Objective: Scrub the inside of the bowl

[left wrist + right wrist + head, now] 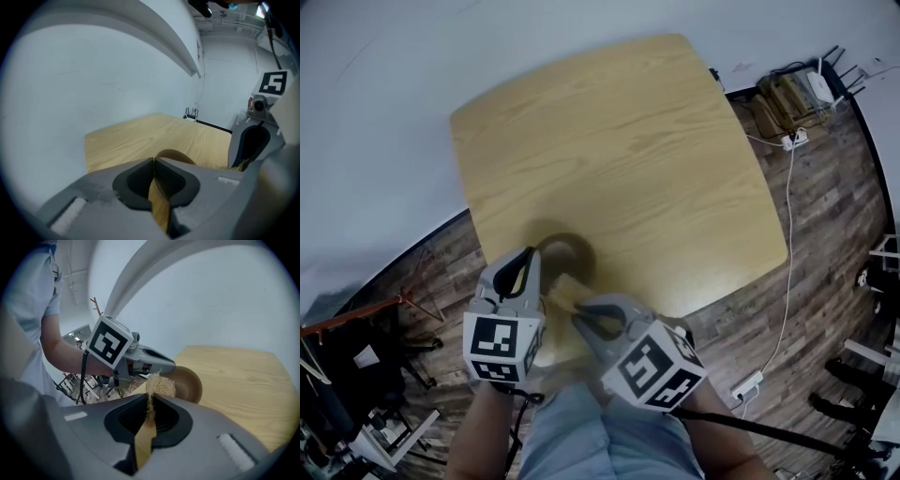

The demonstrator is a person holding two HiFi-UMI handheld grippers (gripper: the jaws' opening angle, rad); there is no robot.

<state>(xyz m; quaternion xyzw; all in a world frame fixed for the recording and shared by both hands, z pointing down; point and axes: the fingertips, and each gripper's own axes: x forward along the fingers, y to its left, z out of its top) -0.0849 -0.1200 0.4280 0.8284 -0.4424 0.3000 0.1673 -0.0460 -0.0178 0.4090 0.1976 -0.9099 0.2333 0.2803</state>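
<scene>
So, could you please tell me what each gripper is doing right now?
Left gripper: tongs closed on the rim of the round brown wooden bowl.
Right gripper: tongs closed on the pale tan fibrous scrubber.

The left claw (153, 161) is pinched shut at the rim of a brown bowl (177, 154) on the wooden table (136, 138), the right claw (246, 157) close beside it.

Lower middle of the head view: the bowl (569, 249) is blurred, its near side hidden behind the left gripper (536, 267) and right gripper (581, 317); the scrubber (565, 292) between them is half covered and blurred too
</scene>
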